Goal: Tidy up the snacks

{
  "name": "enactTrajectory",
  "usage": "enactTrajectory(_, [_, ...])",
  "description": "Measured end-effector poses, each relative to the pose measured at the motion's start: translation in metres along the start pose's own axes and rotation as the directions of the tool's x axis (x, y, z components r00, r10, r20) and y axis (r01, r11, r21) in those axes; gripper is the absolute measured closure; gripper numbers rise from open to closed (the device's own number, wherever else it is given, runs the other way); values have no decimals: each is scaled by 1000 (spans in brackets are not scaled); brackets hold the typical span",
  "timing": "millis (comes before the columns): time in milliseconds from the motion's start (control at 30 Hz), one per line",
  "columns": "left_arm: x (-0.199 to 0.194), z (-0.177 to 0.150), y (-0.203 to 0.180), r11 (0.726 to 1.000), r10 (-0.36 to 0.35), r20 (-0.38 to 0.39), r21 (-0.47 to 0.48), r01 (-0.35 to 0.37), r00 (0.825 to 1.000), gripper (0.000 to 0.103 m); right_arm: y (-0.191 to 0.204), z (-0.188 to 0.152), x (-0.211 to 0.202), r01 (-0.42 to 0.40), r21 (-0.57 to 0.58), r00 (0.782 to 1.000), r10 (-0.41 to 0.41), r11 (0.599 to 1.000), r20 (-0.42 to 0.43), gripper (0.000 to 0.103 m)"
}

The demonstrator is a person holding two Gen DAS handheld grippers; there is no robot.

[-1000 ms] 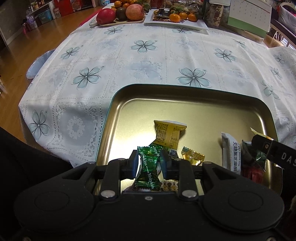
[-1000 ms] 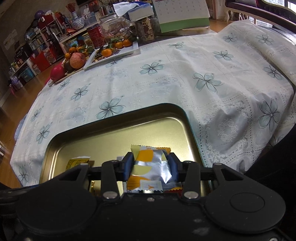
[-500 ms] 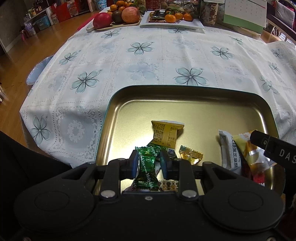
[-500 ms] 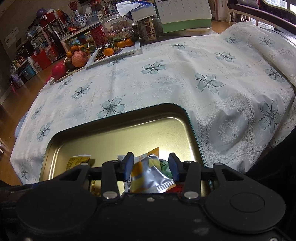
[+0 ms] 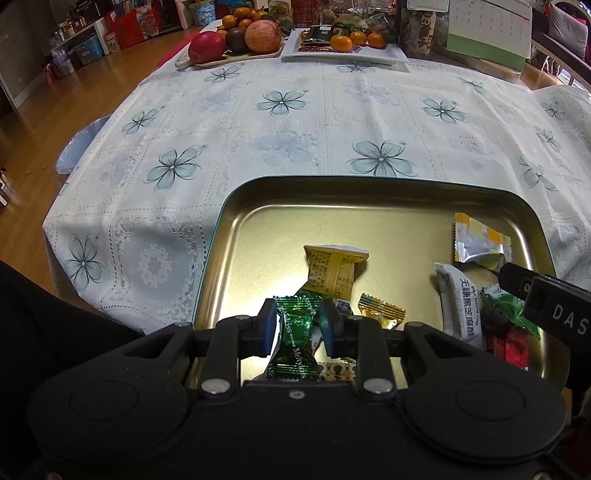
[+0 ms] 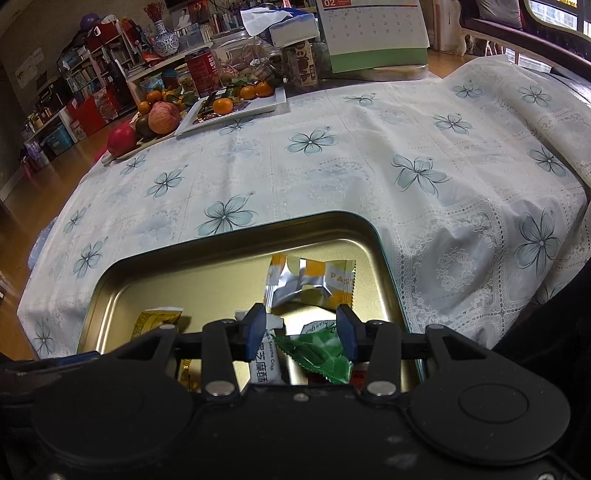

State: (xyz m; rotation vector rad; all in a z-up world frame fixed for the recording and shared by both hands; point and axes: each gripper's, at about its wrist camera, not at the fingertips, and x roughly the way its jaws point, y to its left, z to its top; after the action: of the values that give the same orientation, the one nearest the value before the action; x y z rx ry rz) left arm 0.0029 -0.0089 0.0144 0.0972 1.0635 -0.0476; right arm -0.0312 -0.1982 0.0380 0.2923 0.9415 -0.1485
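- Left wrist view: a gold tin tray [image 5: 236,236] sits at the near edge of a table under a white cloth [image 5: 295,147] printed with blue flowers.
- Left gripper [image 5: 298,325] has its blue pads pressed on the sides of a green candy [image 5: 293,339], jaws narrowed to the width of the wrapper; the candy hangs upright above the tray's near part.
- Behind it in the tray lies a yellow packet [image 5: 334,271], tilted, with a small gold candy [image 5: 380,310] just to its right and a patterned wrapper partly hidden under the gripper.
- Along the tray's right side: a white sesame crisp bar [image 5: 461,302], a green leaf packet [image 5: 506,306] and something red beneath it, all close together.
- A silver-and-orange packet [image 6: 314,282] lies loose in the far right corner of the tray.
- Right gripper [image 6: 301,330] hovers over that right side with its jaws partly apart and nothing between the pads; the sesame bar and leaf packet lie below the gap.
- At the table's far end, a plate [image 5: 236,57] holds apples and dark fruit, and a white rectangular dish [image 5: 391,55] holds tangerines and a dark packet.
- A desk calendar [image 6: 373,33] and jars stand behind the dishes.
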Motion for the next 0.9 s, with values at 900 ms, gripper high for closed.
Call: enactTrajectory(900, [1,0,-1,1000,-10,-9,7,10,1000,67,4,-2,-2,14,-25,1000,-14,1000,5,58])
